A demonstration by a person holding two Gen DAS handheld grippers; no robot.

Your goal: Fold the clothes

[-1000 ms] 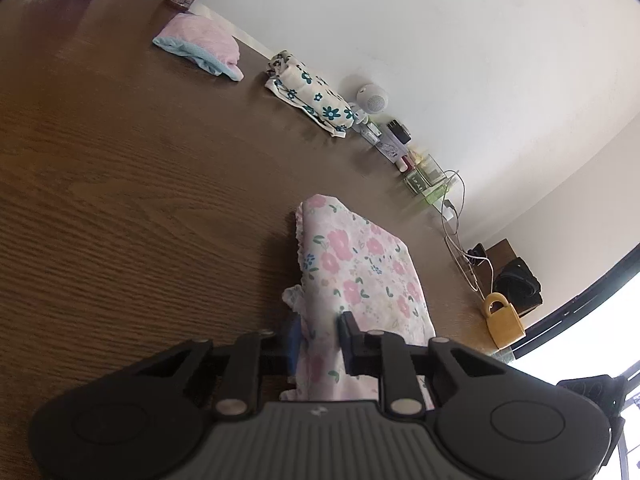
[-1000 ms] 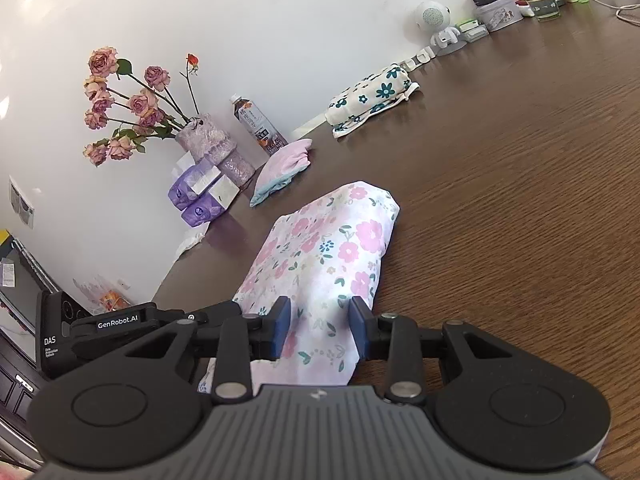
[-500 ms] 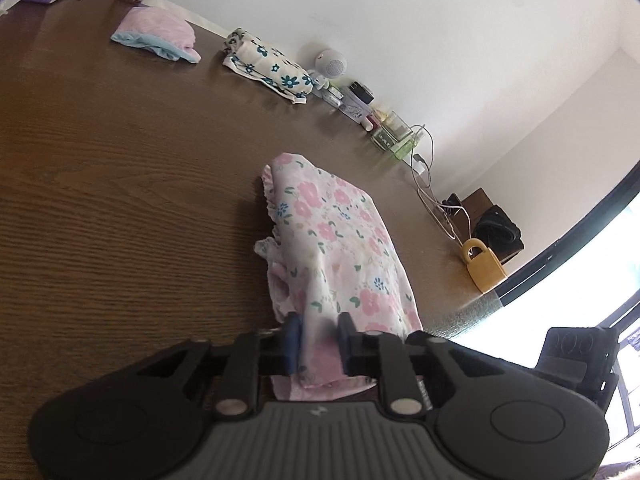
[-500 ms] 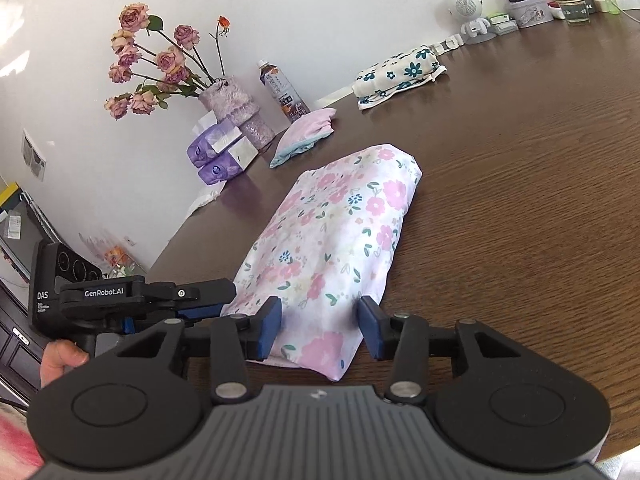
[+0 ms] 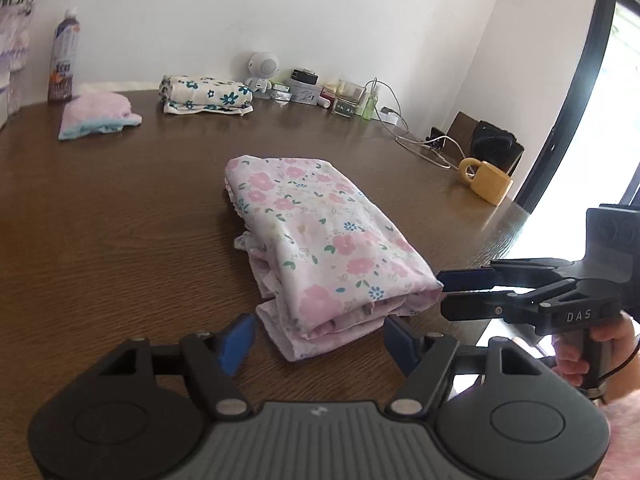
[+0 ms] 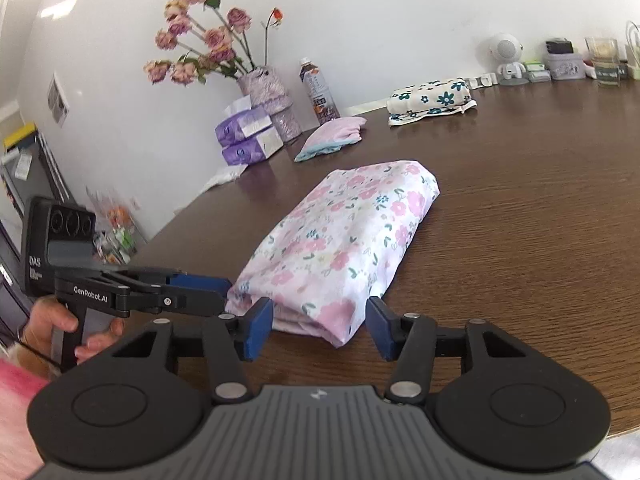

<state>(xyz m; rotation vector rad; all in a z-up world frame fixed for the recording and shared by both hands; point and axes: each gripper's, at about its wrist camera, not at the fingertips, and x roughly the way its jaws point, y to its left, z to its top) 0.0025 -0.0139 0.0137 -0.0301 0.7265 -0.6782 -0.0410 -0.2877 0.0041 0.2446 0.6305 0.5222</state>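
Observation:
A folded pink floral garment [image 5: 320,240] [image 6: 340,240] lies flat on the brown wooden table [image 5: 100,220]. In the left wrist view my left gripper [image 5: 320,340] stands open, its blue pads either side of the garment's near corner and not touching it. In the right wrist view my right gripper [image 6: 320,328] is also open, straddling the garment's other near corner with nothing held. Each gripper shows side-on in the other's view: the right gripper [image 5: 442,292] and the left gripper [image 6: 224,294] both sit at the cloth's edge, each held by a hand.
At the back lie a folded pink-and-blue cloth [image 5: 96,116] and a folded white floral cloth [image 5: 206,94]. A bottle [image 6: 318,92], a vase of roses [image 6: 268,96] and tissue packs [image 6: 248,136] line the wall. A yellow padlock-shaped object [image 5: 486,180] and cables [image 5: 416,140] sit near the right edge.
Both grippers, shut on the garment's end a second ago, have opened and drawn back a little. The garment now rests flat on the table.

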